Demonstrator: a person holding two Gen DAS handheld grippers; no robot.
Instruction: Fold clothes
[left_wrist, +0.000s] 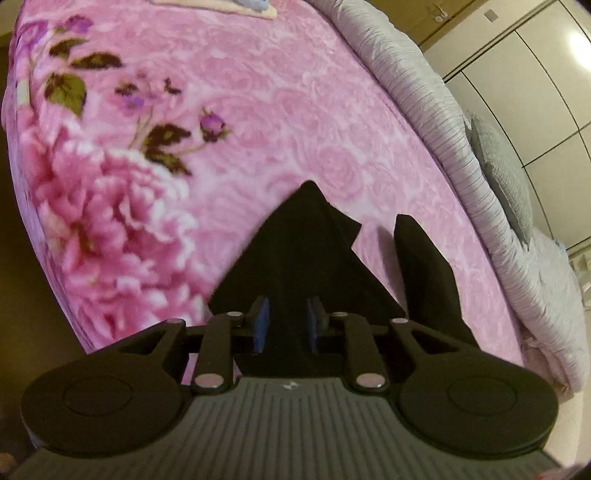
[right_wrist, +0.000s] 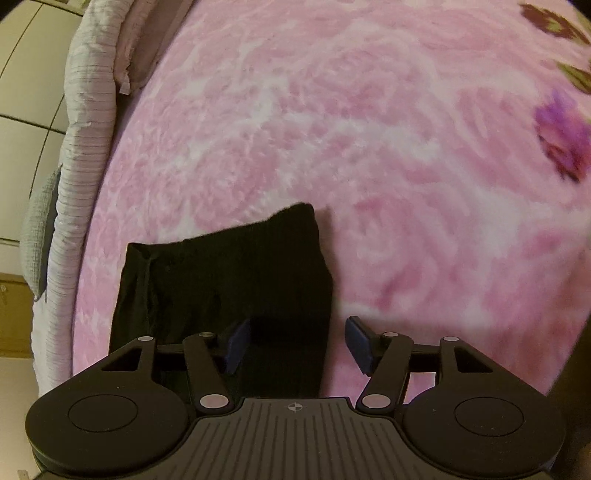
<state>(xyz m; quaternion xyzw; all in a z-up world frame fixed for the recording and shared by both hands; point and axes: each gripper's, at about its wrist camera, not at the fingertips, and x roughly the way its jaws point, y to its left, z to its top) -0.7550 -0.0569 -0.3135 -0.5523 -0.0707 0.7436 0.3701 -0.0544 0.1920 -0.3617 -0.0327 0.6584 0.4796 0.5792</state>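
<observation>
1. Covering nearly all of both views is a pink floral blanket (left_wrist: 280, 110) spread over the bed, with a grey ruffled bed edge (left_wrist: 436, 122) along one side.
2. A black garment (right_wrist: 221, 273) lies on the blanket — in the right wrist view flat, near the ruffled edge.
3. The left gripper (left_wrist: 286, 325) pinches a raised fold of the black cloth between its blue pads.
4. The right gripper (right_wrist: 297, 343) is spread wide — one pad over the garment, the other over bare blanket, holding nothing.
</observation>
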